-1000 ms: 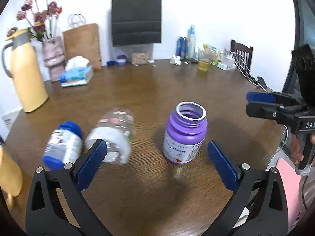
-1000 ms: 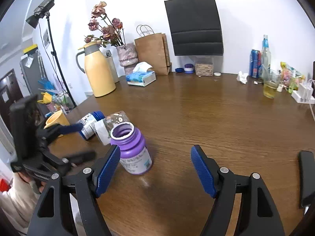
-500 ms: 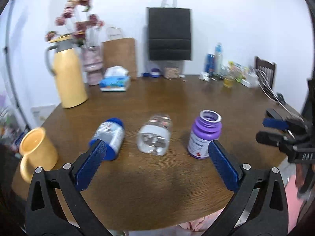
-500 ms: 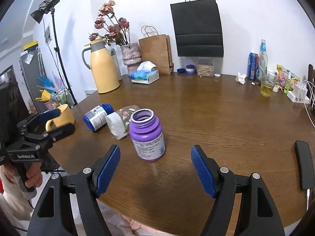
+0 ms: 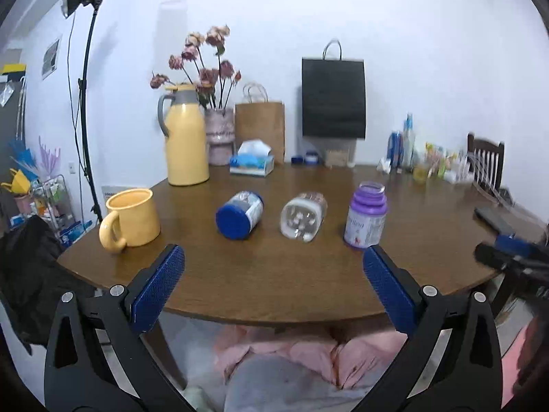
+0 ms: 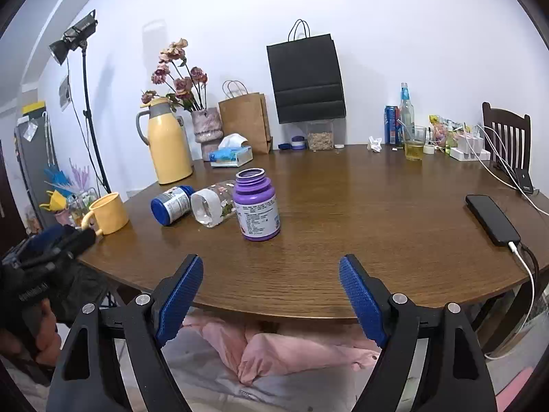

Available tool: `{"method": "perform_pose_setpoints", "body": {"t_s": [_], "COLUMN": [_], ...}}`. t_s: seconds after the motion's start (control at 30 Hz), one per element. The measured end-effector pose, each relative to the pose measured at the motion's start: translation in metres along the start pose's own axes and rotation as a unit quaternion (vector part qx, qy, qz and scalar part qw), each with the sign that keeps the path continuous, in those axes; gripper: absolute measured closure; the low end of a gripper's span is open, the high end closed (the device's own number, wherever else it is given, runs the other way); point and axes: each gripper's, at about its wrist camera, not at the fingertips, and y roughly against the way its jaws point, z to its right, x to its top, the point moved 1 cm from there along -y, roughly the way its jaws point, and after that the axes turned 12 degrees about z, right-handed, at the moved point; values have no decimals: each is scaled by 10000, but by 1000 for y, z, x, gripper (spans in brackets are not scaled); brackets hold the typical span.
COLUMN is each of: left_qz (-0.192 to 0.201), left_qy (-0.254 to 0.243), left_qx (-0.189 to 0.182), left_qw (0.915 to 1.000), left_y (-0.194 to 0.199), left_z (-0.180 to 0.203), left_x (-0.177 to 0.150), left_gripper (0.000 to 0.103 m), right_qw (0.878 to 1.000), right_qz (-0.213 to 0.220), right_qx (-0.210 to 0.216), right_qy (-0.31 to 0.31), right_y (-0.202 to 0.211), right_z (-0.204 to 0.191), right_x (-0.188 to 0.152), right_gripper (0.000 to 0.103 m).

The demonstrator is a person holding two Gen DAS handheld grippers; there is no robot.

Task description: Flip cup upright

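Left wrist view, largest first: round wooden surface (image 5: pixel 274 292), carrying everything. Next, left claw (image 5: pixel 272 267) and right claw (image 6: pixel 270 267), each spread wide, pinching nothing, held off the near edge of the surface.

Then yellow mug (image 5: pixel 132 218), upright at the far left. Purple cup (image 5: pixel 365 221) standing upright, mouth open to the ceiling, at the right end of the row and well apart from both claws. Just beside it, clear cup (image 5: pixel 302 216) lying on its side, base toward the camera. Left of that, blue-lidded jar (image 5: pixel 240 214), also on its side.

Judged the likely one left to right: the clear cup. Probably light, thin-walled and smooth, so prone to rolling and to slipping. Best pinched across mid-body with a gentle squeeze, then tipped onto its base.
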Motion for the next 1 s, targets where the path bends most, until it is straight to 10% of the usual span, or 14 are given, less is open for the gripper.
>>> {"method": "perform_pose_setpoints", "body": {"t_s": [1.0], "left_qz": [344], "left_qy": [-188], "left_qx": [-183], "left_qw": [9991], "left_y": [14], "left_z": [11], "left_x": [7], "left_gripper": [0], "right_qw": [9985], "right_qz": [484], "right_qx": [78], "right_qy": [262], "right_y": [15], "right_z": [-12], "right_x": [8], "right_gripper": [17]}}
